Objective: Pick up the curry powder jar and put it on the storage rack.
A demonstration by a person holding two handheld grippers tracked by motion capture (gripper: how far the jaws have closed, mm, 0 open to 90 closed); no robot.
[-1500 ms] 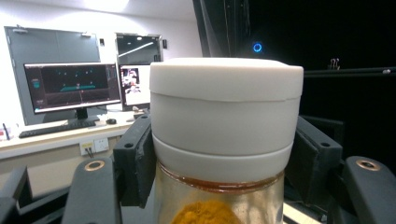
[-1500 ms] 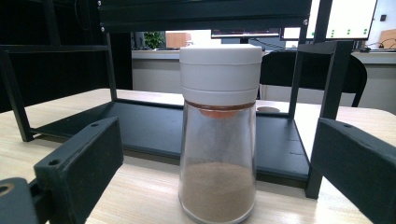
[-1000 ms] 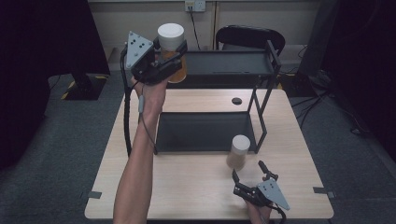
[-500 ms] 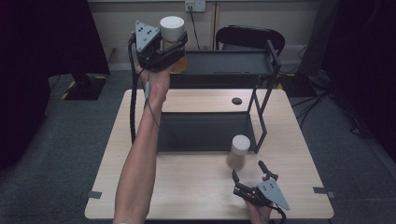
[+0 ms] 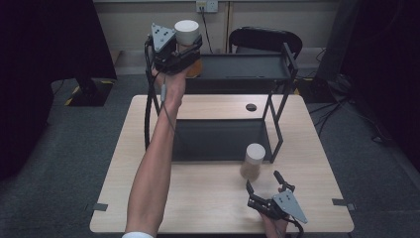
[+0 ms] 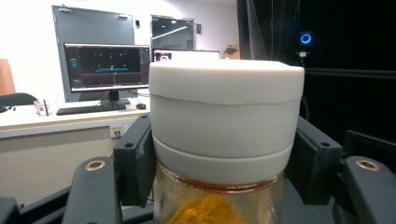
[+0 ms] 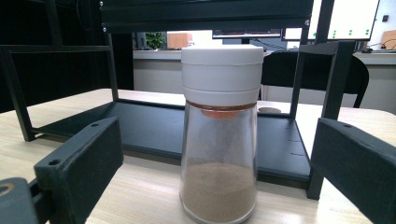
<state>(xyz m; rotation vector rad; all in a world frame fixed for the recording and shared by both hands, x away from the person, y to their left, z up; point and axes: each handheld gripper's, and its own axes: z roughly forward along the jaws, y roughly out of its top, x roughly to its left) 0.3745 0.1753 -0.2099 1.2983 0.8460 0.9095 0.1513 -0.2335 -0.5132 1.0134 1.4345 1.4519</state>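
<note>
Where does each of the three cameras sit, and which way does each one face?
High view: above the person's side, looking forward and down on the table; shows the left forearm and both claws, left claw, right claw.
Left gripper view: rides the raised left claw, facing a desk with monitors; its jaws clamp the orange-powder jar.
Right gripper view: low on the table, facing the black rack; its open jaws flank the brown-powder jar.
Shared: high and right views both show the brown-powder jar.
</note>
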